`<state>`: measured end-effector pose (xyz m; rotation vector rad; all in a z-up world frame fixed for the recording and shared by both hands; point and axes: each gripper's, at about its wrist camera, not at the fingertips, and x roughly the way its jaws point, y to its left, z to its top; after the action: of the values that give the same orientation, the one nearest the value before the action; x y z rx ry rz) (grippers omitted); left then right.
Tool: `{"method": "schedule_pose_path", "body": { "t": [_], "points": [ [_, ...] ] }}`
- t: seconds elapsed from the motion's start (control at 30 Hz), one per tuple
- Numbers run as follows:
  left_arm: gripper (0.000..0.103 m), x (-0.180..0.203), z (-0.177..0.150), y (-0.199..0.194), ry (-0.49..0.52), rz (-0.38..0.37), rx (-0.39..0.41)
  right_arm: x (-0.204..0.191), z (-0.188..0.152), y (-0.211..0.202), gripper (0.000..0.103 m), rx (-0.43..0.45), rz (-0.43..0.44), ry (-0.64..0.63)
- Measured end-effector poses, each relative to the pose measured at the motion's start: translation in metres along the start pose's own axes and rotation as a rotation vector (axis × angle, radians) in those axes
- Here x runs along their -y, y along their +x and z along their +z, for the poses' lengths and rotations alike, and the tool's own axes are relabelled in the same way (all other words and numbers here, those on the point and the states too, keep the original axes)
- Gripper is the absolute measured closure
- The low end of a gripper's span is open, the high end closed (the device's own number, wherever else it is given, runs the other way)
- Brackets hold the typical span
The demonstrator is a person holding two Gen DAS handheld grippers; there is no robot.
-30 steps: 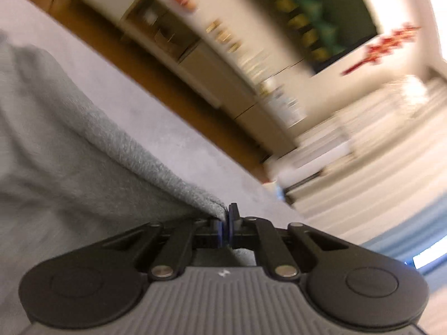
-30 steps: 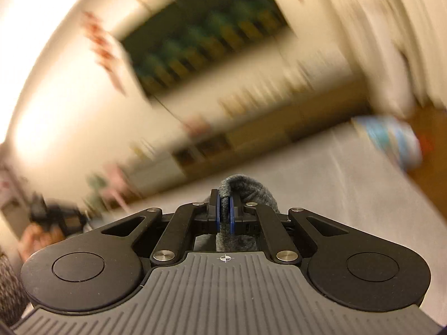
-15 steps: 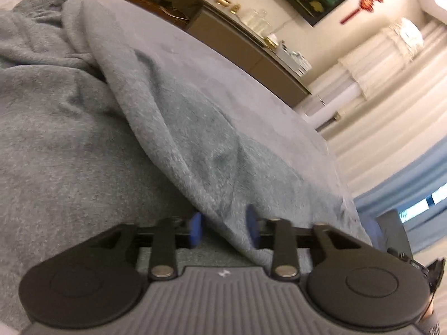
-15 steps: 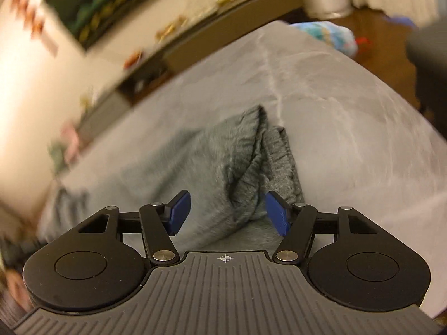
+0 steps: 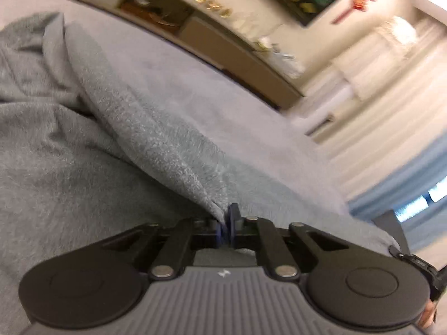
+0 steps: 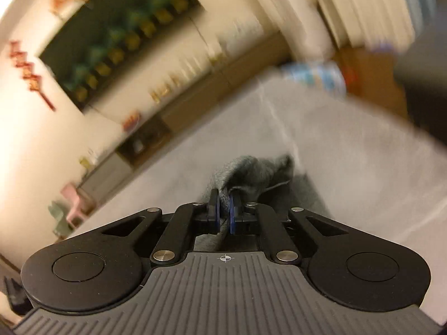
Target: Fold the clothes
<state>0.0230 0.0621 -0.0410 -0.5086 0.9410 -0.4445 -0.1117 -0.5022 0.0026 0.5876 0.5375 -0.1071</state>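
Folding has barely begun: the soft grey fleece garment [image 5: 83, 167] lies rumpled on the pale grey bed [image 5: 223, 89]. Left gripper [image 5: 225, 224] pinches one edge fold, right gripper [image 6: 223, 209] clamps another bunched edge [image 6: 251, 170]. No neat fold shows yet.

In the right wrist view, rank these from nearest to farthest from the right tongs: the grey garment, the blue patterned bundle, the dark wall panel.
1. Grey garment: pinched in the right tongs.
2. Blue patterned bundle: upper right, past the bed's far edge.
3. Dark wall panel: upper left, on the far wall.
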Motion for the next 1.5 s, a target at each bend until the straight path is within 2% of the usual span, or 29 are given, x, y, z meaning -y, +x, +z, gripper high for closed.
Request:
{"method": "schedule_pose_path", "body": {
  "t": [0.03, 0.1, 0.17, 0.27, 0.3, 0.33, 0.4, 0.47, 0.53, 0.6, 0.7, 0.73, 0.8, 0.83, 0.87, 0.93, 1.03, 1.1, 1.17, 1.27, 1.3, 1.33, 1.4, 1.43, 1.47, 1.5],
  "points": [
    [0.097, 0.001, -0.008, -0.002, 0.020, -0.009, -0.026, 0.008, -0.014, 0.003, 0.103, -0.047, -0.060, -0.008],
    [0.097, 0.000, -0.024, 0.009, 0.045, 0.006, -0.086, 0.031, -0.036, 0.026, 0.102, -0.214, -0.209, 0.034],
    [0.098, -0.006, -0.035, 0.018, 0.021, 0.024, -0.113, 0.039, -0.039, 0.026, 0.098, -0.238, -0.215, 0.054],
    [0.097, -0.010, -0.037, 0.018, 0.009, 0.024, -0.091, 0.051, -0.035, 0.010, 0.068, -0.162, -0.182, 0.166],
    [0.097, -0.009, -0.036, 0.018, 0.018, 0.028, -0.084, 0.057, -0.033, 0.011, 0.051, -0.151, -0.156, 0.226],
    [0.097, -0.008, -0.034, 0.019, 0.025, 0.030, -0.078, 0.063, -0.031, 0.013, 0.050, -0.143, -0.127, 0.286],
    [0.097, -0.006, -0.030, 0.026, 0.030, 0.031, -0.072, 0.067, -0.028, 0.024, 0.054, -0.155, -0.098, 0.349],
    [0.096, -0.004, -0.033, 0.028, 0.029, 0.031, -0.067, 0.062, -0.027, 0.031, 0.063, -0.173, -0.068, 0.335],
    [0.095, -0.004, -0.036, 0.026, 0.026, 0.027, -0.063, 0.057, -0.026, 0.025, 0.063, -0.114, -0.027, 0.305],
    [0.095, -0.006, -0.035, 0.026, 0.025, 0.025, -0.060, 0.059, -0.023, 0.017, 0.063, -0.052, 0.099, 0.324],
    [0.094, -0.009, -0.036, 0.022, 0.034, 0.026, -0.057, 0.070, -0.024, 0.022, 0.063, -0.064, 0.307, 0.426],
    [0.094, -0.010, -0.037, 0.021, 0.037, 0.026, -0.056, 0.071, -0.024, 0.023, 0.063, -0.065, 0.309, 0.442],
    [0.094, -0.012, -0.038, 0.019, 0.044, 0.027, -0.053, 0.073, -0.017, 0.022, 0.062, -0.024, 0.165, 0.411],
    [0.094, -0.011, -0.037, 0.020, 0.048, 0.028, -0.051, 0.075, -0.012, 0.024, 0.062, -0.019, 0.127, 0.400],
    [0.094, -0.010, -0.036, 0.021, 0.051, 0.028, -0.049, 0.076, -0.007, 0.030, 0.061, -0.035, 0.125, 0.388],
    [0.094, -0.010, -0.036, 0.022, 0.058, 0.029, -0.046, 0.077, 0.007, 0.045, 0.054, -0.072, 0.133, 0.345],
    [0.094, -0.011, -0.036, 0.022, 0.065, 0.032, -0.043, 0.083, 0.023, 0.056, 0.049, -0.071, 0.096, 0.224],
    [0.094, -0.011, -0.035, 0.022, 0.069, 0.035, -0.041, 0.081, 0.031, 0.066, 0.047, -0.119, 0.156, 0.147],
    [0.094, -0.012, -0.034, 0.023, 0.067, 0.039, -0.041, 0.080, 0.033, 0.079, 0.048, -0.218, 0.204, 0.090],
    [0.091, -0.011, -0.031, 0.026, 0.058, 0.050, -0.035, 0.078, 0.022, 0.074, 0.067, -0.313, 0.191, 0.008],
    [0.091, -0.009, -0.029, 0.028, 0.063, 0.056, -0.028, 0.080, 0.021, 0.069, 0.078, -0.314, 0.208, -0.004],
    [0.089, -0.007, -0.028, 0.029, 0.070, 0.063, -0.021, 0.081, 0.021, 0.063, 0.081, -0.309, 0.234, -0.013],
    [0.080, 0.003, -0.024, 0.032, 0.107, 0.073, 0.000, 0.084, 0.019, 0.055, 0.082, -0.306, 0.275, -0.024],
    [0.068, 0.008, -0.022, 0.034, 0.129, 0.078, 0.011, 0.085, 0.018, 0.051, 0.082, -0.305, 0.294, -0.029],
    [0.063, 0.015, -0.020, 0.037, 0.153, 0.078, 0.021, 0.085, 0.018, 0.051, 0.082, -0.310, 0.297, -0.036],
    [0.063, 0.023, -0.021, 0.040, 0.179, 0.074, 0.029, 0.086, 0.017, 0.052, 0.082, -0.318, 0.296, -0.045]
  ]
}}
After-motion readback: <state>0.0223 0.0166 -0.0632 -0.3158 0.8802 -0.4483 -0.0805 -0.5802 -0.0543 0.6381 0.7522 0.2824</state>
